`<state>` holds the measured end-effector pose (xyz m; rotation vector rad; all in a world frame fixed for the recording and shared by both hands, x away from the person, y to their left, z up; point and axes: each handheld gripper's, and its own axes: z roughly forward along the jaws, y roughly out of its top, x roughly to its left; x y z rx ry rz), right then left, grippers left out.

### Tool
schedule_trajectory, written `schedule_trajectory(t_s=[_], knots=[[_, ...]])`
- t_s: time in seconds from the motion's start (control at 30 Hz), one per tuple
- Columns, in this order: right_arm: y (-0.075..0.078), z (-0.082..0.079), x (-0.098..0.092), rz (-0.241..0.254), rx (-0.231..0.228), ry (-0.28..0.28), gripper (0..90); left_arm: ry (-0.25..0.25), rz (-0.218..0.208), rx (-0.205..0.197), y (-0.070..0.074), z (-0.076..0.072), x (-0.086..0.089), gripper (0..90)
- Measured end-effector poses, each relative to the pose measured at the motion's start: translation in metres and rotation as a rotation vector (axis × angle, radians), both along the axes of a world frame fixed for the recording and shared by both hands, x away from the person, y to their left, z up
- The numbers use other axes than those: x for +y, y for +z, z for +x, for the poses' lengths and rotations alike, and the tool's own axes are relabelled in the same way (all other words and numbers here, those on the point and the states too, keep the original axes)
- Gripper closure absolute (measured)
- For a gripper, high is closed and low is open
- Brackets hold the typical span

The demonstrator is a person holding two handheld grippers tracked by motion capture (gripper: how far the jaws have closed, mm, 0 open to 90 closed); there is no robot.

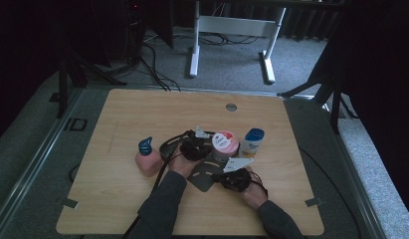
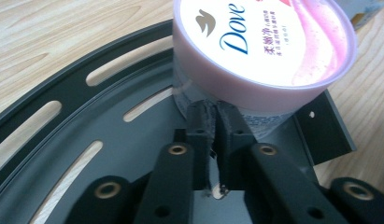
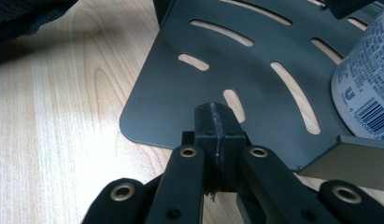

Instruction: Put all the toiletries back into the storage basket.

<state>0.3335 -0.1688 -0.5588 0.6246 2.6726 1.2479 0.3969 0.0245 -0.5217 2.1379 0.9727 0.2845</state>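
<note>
Left gripper (image 2: 213, 109): jaws clenched, tips at the pink-lidded jar (image 2: 264, 46) | right gripper (image 3: 216, 122): jaws clenched, empty, over the dark slotted plate (image 3: 255, 88) | jar stands on that plate, mid-table (image 1: 142, 109), nearer the front edge.

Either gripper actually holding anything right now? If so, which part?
Nothing is held. The left gripper is shut with its tips at the Dove tub's wall; the right gripper is shut, empty, over the slotted dark plate.

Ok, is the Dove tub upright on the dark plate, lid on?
Upright, lid on. The Dove tub stands on the slotted dark plate, its printed lid facing up and seated all round the rim; both gripper views show it standing.
</note>
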Motion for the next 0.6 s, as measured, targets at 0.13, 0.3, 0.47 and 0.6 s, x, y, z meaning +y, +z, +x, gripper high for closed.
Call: schedule_trajectory(t_s=[0.13, 0.3, 0.47, 0.6], knots=[[0.0, 0.0, 0.0, 0.002, 0.001, 0.001, 89.9, -0.015, 0.017, -0.015, 0.001, -0.002, 0.001, 77.3], [0.0, 0.0, 0.0, 0.002, -0.001, 0.003, 89.8, -0.044, 0.023, -0.02, 0.003, -0.007, 0.003, 70.1], [0.0, 0.0, 0.0, 0.003, 0.002, 0.003, 89.3, -0.046, 0.011, -0.024, 0.007, -0.01, 0.01, 65.1], [0.0, 0.0, -0.001, 0.01, 0.007, 0.011, 86.8, -0.049, 0.013, -0.027, 0.01, -0.014, 0.015, 62.8]])
